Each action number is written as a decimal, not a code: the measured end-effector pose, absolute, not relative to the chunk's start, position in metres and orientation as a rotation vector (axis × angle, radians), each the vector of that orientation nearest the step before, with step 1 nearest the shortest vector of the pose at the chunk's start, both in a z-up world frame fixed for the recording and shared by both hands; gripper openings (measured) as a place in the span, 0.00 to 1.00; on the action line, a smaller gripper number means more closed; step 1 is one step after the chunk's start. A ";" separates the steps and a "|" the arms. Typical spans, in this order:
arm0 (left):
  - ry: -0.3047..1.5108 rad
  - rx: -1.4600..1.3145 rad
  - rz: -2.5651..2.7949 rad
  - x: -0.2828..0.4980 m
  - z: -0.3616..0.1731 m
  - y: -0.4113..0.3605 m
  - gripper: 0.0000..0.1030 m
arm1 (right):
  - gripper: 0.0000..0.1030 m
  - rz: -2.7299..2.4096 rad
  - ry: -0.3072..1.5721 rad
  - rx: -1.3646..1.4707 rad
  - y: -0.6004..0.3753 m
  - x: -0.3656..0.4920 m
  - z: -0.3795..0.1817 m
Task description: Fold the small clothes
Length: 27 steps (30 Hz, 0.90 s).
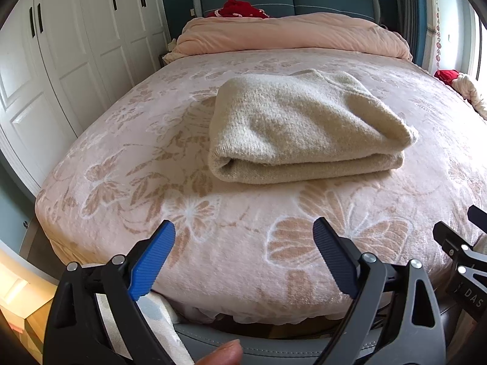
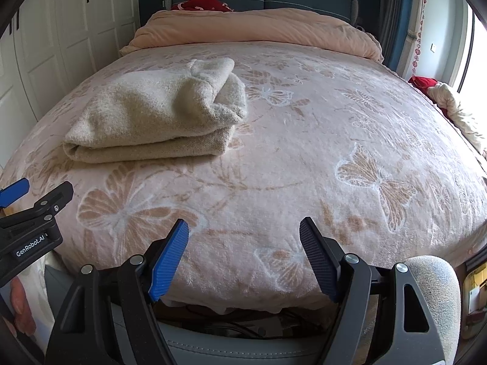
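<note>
1. Two grippers hang above the near edge of the bed, both with jaws spread wide and nothing between them: your left gripper (image 1: 243, 258) and your right gripper (image 2: 243, 255) each point down over bare blanket, well short of the garment.
2. Fig. a: the cream knit sweater (image 1: 301, 127) lies on the butterfly-print blanket (image 1: 121, 182), towards the left half of the bed, already doubled into a thick bundle with its rounded fold facing you.
3. Judged from its shape, the folding looks nearly or fully done. One loose flap (image 2: 213, 97) at the bundle's right end bulges above the lower layer.
4. To finish well, bring your right gripper to that flap, pinch only the top layer, and lay it flat and square with the edge beneath; steady the left end of the bundle with your left gripper so the stack does not slide on the plush pile.
5. Close the jaws gently: thick knit will likely bunch if gripped deep.
6. Surroundings: a pink duvet (image 1: 289, 33) is heaped at the headboard with a red cloth (image 1: 237, 9) behind it; white wardrobe doors (image 1: 76, 45) stand to the left; more red and white fabric (image 2: 447, 100) lies at the right edge.
7. Nothing lies between your grippers and the sweater; the path over the blanket is unobstructed.
</note>
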<state>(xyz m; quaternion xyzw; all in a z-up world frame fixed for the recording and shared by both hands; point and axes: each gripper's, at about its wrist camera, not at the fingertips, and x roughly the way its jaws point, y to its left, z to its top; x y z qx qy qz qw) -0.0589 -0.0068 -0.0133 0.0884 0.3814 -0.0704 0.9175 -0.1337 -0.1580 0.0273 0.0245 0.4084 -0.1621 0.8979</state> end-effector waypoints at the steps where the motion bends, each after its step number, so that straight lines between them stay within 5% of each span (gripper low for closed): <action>1: 0.786 0.183 -0.147 -0.059 -0.014 -0.007 0.84 | 0.71 -0.336 0.846 0.051 -0.158 -0.134 0.027; 27: 0.774 0.223 -0.135 -0.057 -0.016 -0.005 0.86 | 0.72 -0.321 0.850 0.048 -0.160 -0.134 0.026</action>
